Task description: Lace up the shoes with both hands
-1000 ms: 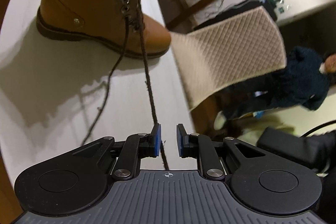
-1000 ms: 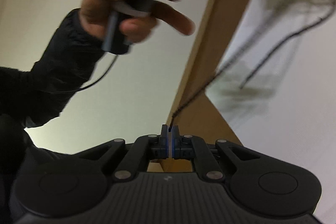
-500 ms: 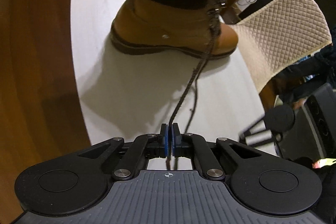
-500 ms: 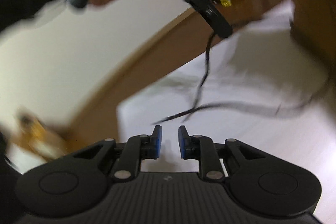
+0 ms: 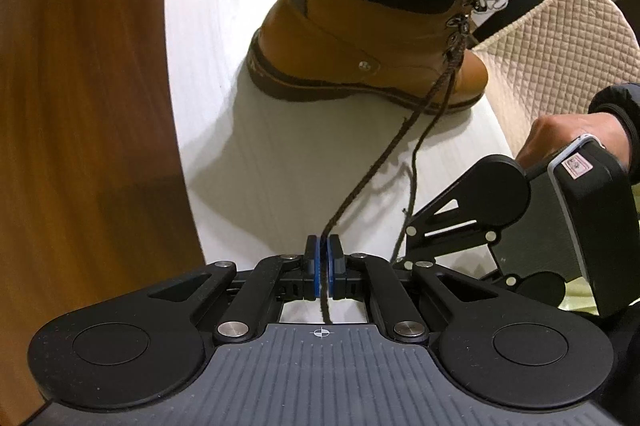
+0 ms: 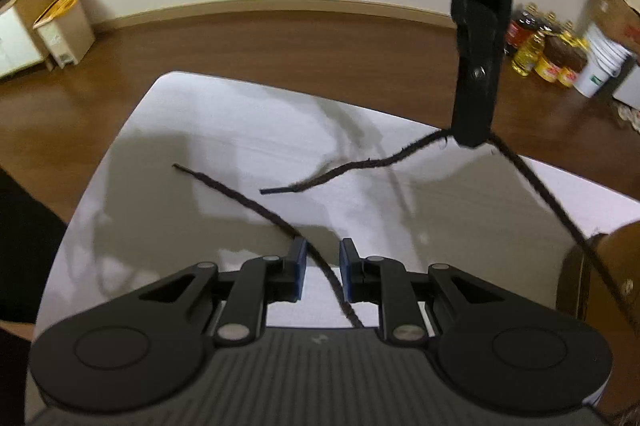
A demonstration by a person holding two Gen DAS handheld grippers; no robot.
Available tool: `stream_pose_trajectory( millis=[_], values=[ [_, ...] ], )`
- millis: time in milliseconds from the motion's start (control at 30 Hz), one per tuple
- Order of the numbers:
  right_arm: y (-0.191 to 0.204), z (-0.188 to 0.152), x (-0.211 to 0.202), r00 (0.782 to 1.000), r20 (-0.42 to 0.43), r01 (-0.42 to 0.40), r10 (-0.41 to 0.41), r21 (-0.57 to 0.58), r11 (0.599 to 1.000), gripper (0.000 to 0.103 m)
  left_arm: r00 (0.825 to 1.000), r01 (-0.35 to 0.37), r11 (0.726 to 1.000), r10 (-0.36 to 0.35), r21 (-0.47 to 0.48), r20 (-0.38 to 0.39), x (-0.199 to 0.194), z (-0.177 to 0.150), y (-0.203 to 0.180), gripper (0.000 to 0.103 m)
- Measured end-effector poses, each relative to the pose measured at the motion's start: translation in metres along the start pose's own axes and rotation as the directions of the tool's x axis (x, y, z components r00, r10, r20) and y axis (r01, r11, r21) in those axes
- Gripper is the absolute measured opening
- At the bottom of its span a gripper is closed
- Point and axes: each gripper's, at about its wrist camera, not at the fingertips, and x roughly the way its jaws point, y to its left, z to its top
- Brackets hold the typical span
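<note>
A tan boot (image 5: 360, 58) with a black collar stands on the white table (image 5: 208, 66). One dark brown lace (image 5: 368, 178) runs taut from its eyelets down to my left gripper (image 5: 322, 254), which is shut on it. In the right wrist view the left gripper (image 6: 472, 138) hangs over the table, and the lace's free end (image 6: 344, 168) trails from it. The other lace (image 6: 240, 196) lies slack on the table and passes between the blue pads of my right gripper (image 6: 323, 258). That gripper is open and its pads do not press the lace. The left wrist view shows a hand holding the right gripper (image 5: 406, 246).
Brown wooden floor surrounds the table on the left and far sides. A quilted beige chair (image 5: 560, 38) stands close behind the boot's toe. Oil bottles (image 6: 536, 54), a white bucket (image 6: 600, 66) and a bin (image 6: 68, 10) line the far wall.
My left gripper closed on the lace and pulled back from the boot. My right gripper let go of its lace end, opened, rolled and dropped over the lace on the table.
</note>
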Motion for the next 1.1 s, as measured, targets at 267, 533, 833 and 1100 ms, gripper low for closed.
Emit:
stream_pose_trajectory(
  millis=[267, 533, 833, 1100],
  values=[
    [-0.012, -0.033, -0.034, 0.999, 0.031, -0.039, 0.03, 0.336, 0.941, 0.002, 0.997, 0.07, 0.989, -0.072, -0.127, -0.014, -0.013, -0.026, 0.006, 0.011],
    [0.009, -0.097, -0.133, 0.957, 0.13, 0.08, -0.259, 0.739, 0.669, 0.002, 0.932, 0.363, 0.864, -0.337, -0.348, 0.134, -0.001, -0.031, -0.026, 0.016],
    [0.058, -0.104, -0.169, 0.898, 0.119, 0.202, -0.424, 0.744, 0.637, 0.002, 0.843, 0.508, 0.642, -0.507, -0.574, 0.179, 0.049, -0.026, -0.032, 0.017],
    [0.084, -0.1, -0.17, 0.883, 0.131, 0.271, -0.451, 0.643, 0.716, 0.002, 0.801, 0.523, 0.534, -0.574, -0.665, 0.17, 0.079, -0.028, -0.038, 0.017]
  ],
)
